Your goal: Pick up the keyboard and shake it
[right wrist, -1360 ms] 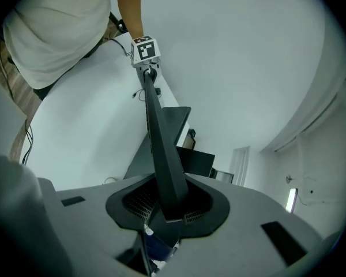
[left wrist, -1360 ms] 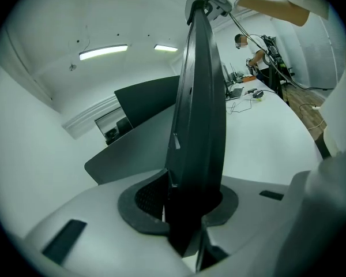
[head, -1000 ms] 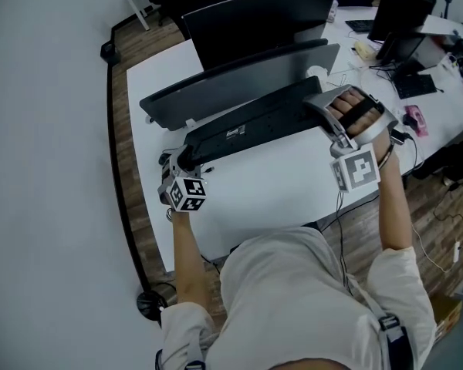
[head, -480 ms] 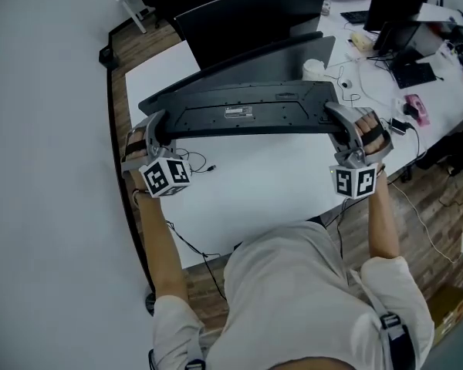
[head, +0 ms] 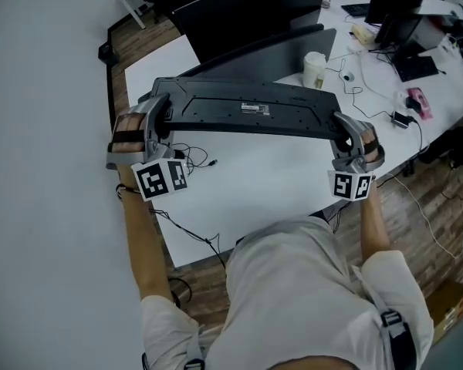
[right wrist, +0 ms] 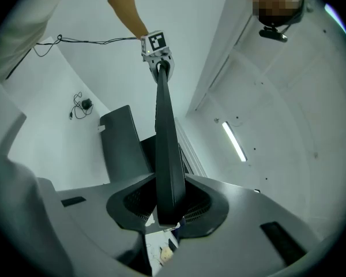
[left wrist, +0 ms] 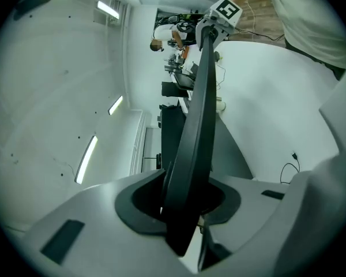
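The keyboard is held in the air. One end is gripped by the left claw, whose jaws have just been opened a little, the other by the right claw. Its label cannot be read. A white cup is seen beyond the right claw.

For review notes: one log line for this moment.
keyboard: airborne, underside up | left gripper: grips keyboard, fingers just opened wider | right gripper: grips keyboard
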